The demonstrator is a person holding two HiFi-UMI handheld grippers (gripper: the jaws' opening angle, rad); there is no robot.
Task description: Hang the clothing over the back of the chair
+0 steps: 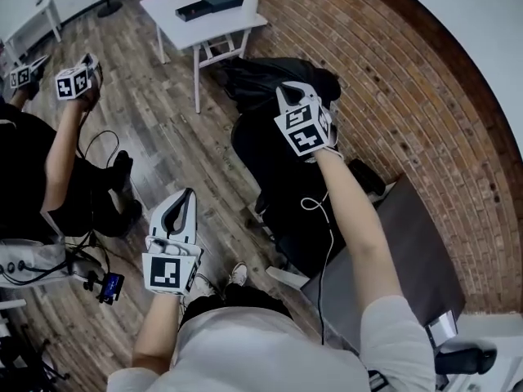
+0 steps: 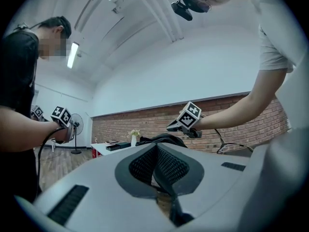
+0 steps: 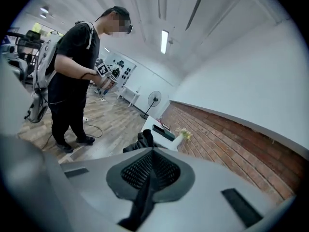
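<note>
- The left gripper (image 2: 157, 166), nearest the person's body, hangs over the wood floor (image 1: 163, 121). Its 2 jaws are pressed together with nothing between them.
- The right gripper (image 3: 150, 170) is farther out, above the chair. Its jaws are closed, and a dark strip that reads as fabric of the black clothing (image 1: 282, 170) is nipped between the pads.
- The black clothing sits in a bunched heap on the chair (image 1: 285, 277). It covers the seat and back so that only pale legs show, and it is not spread evenly over the backrest.
- The step in hand, as judged, is taking hold of the garment to lift it free.
- The next move calls for raising the pinched part high enough to pass over the backrest. The left gripper would likely need to take a 2nd corner so the cloth opens out.
- Beyond stand a white table (image 1: 176, 24) with a flower vase (image 1: 250, 3), the brick wall (image 1: 392, 96), and a 2nd person (image 1: 24, 166) off to the left.
</note>
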